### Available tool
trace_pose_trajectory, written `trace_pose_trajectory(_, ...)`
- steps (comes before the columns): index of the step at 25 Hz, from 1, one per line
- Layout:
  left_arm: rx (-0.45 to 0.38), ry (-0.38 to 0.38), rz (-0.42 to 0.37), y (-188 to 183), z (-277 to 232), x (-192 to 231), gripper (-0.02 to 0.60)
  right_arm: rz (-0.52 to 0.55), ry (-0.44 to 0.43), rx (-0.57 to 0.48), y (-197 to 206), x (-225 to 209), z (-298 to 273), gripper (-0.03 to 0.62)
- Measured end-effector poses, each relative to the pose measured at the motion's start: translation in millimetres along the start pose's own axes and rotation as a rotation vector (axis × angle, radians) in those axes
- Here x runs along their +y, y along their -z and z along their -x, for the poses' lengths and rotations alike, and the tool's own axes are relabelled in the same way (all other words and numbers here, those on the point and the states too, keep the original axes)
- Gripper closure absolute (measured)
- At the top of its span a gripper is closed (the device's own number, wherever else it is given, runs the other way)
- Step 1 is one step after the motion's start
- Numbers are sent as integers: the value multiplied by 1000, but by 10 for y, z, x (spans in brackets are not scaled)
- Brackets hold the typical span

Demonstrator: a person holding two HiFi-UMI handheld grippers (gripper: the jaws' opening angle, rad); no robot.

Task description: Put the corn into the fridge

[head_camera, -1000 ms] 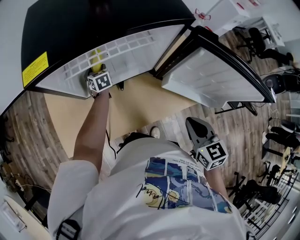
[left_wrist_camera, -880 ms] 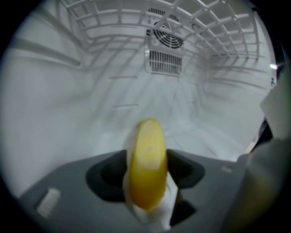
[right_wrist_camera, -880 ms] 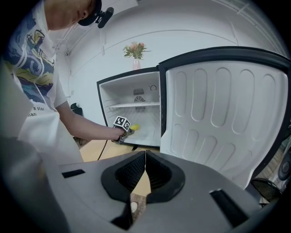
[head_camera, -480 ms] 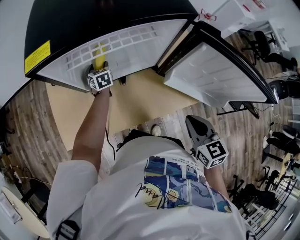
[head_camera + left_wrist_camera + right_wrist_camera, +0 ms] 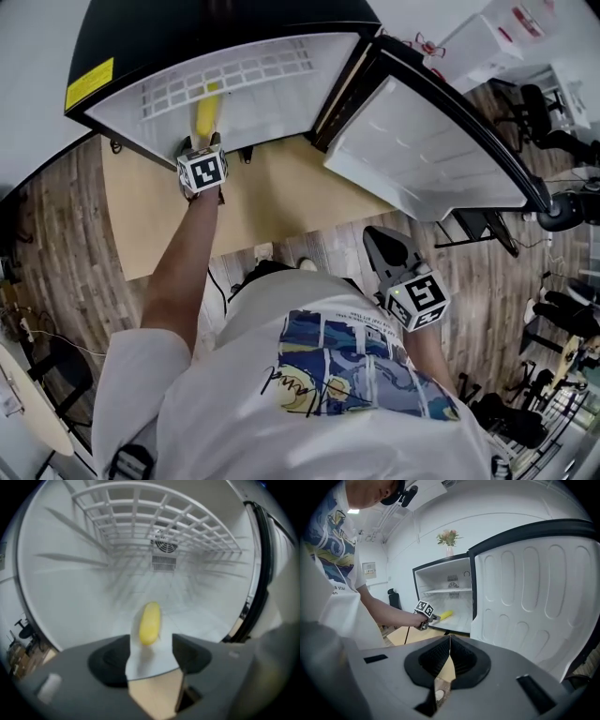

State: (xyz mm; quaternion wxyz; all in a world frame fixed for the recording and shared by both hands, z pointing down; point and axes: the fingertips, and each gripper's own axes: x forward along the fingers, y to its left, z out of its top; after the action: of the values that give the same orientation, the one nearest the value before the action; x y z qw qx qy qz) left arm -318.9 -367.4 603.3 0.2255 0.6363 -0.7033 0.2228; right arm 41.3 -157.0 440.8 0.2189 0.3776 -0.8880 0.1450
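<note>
Corn (image 5: pixel 206 112) in fridge (image 5: pixel 281 94), left hand-held gripper (image 5: pixel 151 639) just spread, empty, right hand-held gripper (image 5: pixel 449 641) pressed together

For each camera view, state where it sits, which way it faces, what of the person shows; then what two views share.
Head view: on the head, facing steeply down at the open black fridge; shirt, arm, left gripper, right gripper.
Left gripper view: on that gripper, facing into the fridge; jaws just opened, yellow corn cob loose ahead.
Right gripper view: on that gripper, facing the fridge; shut jaws, shirt.
All share the cob.
</note>
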Motion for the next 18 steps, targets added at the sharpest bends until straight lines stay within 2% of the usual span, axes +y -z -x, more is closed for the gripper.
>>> trace_pose_trajectory(10, -12, 19, 65, 255, 730, -167, 318, 56, -136, -43, 60, -79, 112, 582)
trace_pose_trajectory(18, -50, 71, 148, 519, 1460, -442, 392, 92, -243, -56, 249, -27, 257, 582)
